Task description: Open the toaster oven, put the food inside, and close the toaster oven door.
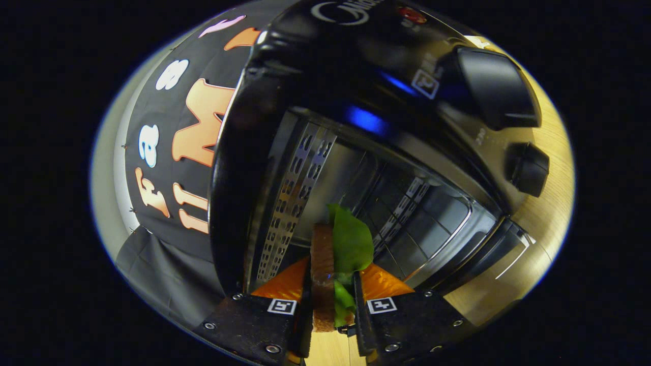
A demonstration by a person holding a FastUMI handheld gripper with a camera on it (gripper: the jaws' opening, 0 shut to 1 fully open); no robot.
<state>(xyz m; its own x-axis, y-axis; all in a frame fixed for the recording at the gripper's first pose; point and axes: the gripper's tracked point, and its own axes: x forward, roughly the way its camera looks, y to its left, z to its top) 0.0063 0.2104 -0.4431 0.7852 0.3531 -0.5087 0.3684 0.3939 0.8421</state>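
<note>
Between the fingers of the hand-held gripper (331, 305): sandwich (325, 264) pinched on both sides, bread slice and lettuce leaf (351, 241) upright, right at the open toaster oven (356, 168) mouth, door (488, 254) swung down. Risk: loose leaf snags the perforated side wall (290, 198) and pulls out, or the sandwich tips on release.

Black toaster oven (356, 76), green-leafed brown sandwich (335, 254)

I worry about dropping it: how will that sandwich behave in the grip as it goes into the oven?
The sandwich, pinched between both fingers of the gripper, looks soft and probably squashes. Its lettuce leaf sticks out loose, so it may flop or slip free. Likely light.
</note>
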